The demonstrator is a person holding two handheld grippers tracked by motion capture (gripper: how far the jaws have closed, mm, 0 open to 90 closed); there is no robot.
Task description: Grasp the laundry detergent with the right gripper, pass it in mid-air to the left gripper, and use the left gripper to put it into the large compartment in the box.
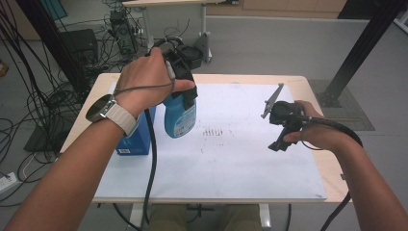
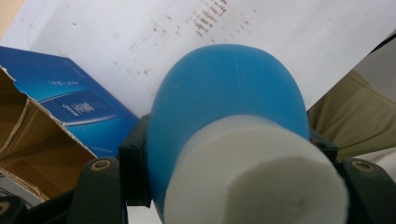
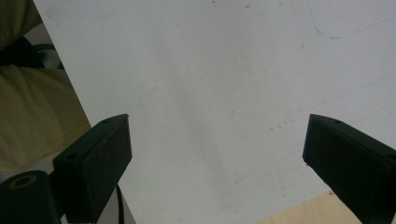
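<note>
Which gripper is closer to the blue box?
Left. The left gripper, shut on the blue bottle, hangs right beside the blue box. The right gripper is far across the white sheet, jaws open.

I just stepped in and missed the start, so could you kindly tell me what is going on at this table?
A person works with a handheld gripper in each hand. The left gripper is shut on a blue bottle with a white cap, holding it over the white sheet, beside an opened blue box. The right gripper is open and holds nothing, over bare sheet near the table's right side.
</note>
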